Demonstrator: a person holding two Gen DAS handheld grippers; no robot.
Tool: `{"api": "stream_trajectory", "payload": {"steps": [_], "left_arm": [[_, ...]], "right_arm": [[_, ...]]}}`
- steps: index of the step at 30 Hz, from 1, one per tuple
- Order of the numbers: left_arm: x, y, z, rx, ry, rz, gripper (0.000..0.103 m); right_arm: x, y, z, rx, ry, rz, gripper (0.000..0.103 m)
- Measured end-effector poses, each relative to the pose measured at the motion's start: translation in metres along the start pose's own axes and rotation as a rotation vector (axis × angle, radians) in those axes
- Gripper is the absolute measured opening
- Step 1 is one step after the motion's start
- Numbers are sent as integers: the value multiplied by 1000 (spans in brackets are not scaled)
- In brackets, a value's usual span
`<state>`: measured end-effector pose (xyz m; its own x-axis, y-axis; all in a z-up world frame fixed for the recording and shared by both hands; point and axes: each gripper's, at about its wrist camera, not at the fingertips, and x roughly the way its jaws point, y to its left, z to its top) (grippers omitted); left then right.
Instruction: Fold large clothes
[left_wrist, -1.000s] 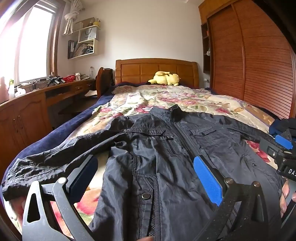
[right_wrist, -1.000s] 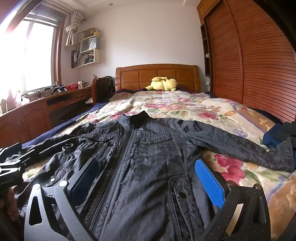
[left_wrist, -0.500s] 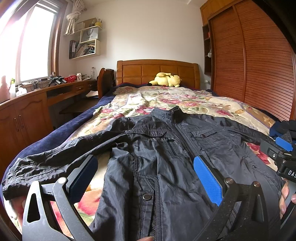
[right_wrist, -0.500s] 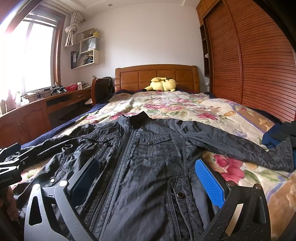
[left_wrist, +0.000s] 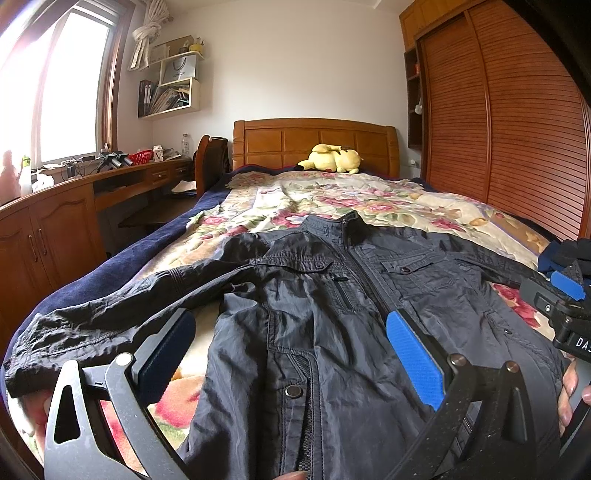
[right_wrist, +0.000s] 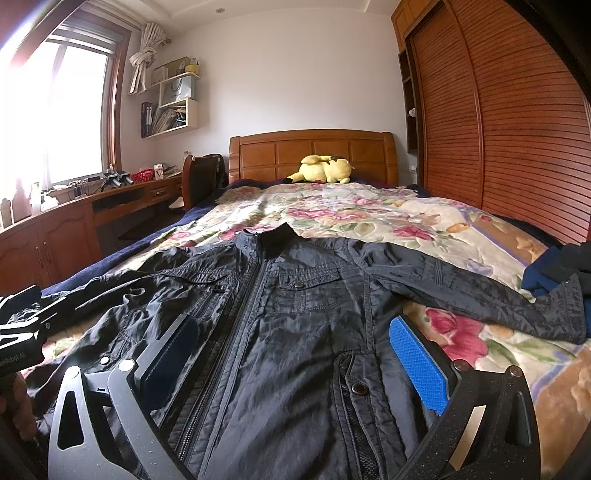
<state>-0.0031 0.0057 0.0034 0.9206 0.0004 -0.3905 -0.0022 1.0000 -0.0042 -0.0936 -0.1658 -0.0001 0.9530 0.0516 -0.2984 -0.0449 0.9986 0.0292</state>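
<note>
A dark, wrinkled jacket (left_wrist: 332, 314) lies flat and face up on a floral bedspread (left_wrist: 332, 199), zipped closed, collar toward the headboard. Both sleeves spread outward to the sides. Snap-buttoned pockets sit on chest and waist.

Dark jacket on a bed of flowers

The jacket (left_wrist: 317, 317) before me is near-black with dark snaps; the bedspread (right_wrist: 369, 214) under it is cream with pink and red roses and green leaves, edged by a navy blanket (left_wrist: 122, 266). My left gripper (left_wrist: 291, 354) and right gripper (right_wrist: 295, 354) carry blue pads on grey frames. A yellow plush (right_wrist: 325, 170) lies by the orange-brown headboard (right_wrist: 314, 151).
</note>
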Motion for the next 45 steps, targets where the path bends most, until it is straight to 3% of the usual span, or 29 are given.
{"api": "stream_trajectory", "payload": {"steps": [45], "left_arm": [[0, 1, 3, -5, -5, 0, 103]], "right_arm": [[-1, 1, 1, -2, -4, 2, 103]]}}
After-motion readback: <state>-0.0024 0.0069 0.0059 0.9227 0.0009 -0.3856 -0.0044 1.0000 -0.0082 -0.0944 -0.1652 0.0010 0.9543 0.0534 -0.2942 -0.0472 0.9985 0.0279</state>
